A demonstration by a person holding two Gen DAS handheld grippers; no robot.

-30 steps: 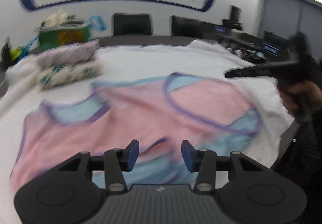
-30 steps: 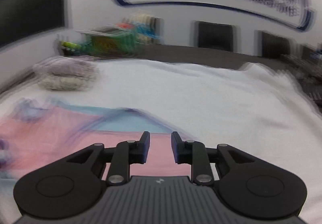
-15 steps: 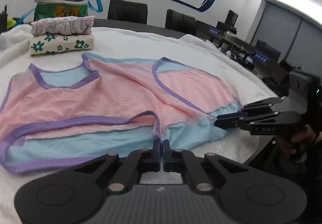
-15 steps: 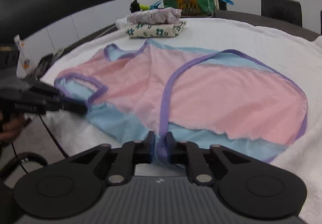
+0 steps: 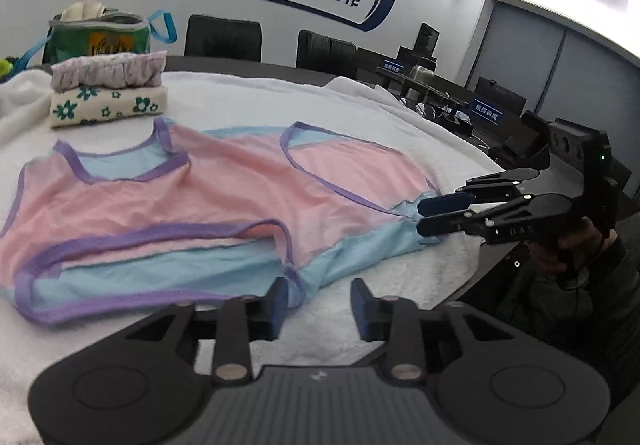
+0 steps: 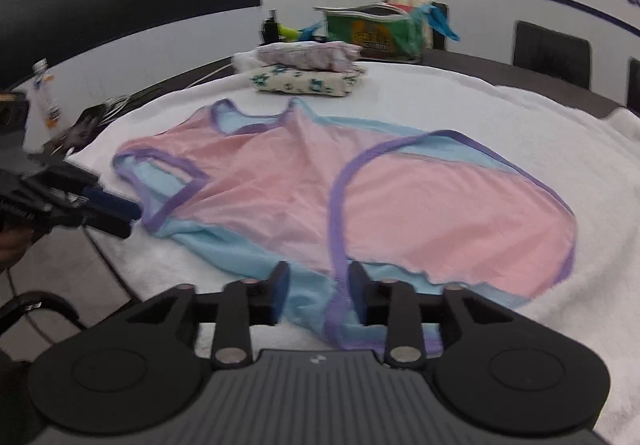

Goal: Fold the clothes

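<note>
Both claws (image 5: 319, 303) (image 6: 318, 295) wide, empty; pink/blue garment (image 5: 192, 205) flat, purple trim.

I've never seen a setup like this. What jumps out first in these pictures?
A pink and light-blue garment with purple trim lies spread on the white towel-covered table. Two black handheld grippers, left and right, sit open at its near edge. Behind it, a stack of folded clothes waits before a green bag.

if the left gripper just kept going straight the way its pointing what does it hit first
Most likely the pink and blue garment: its blue hem lies right ahead of the open left gripper, on the white towel. Height above the cloth is hard to judge.
</note>
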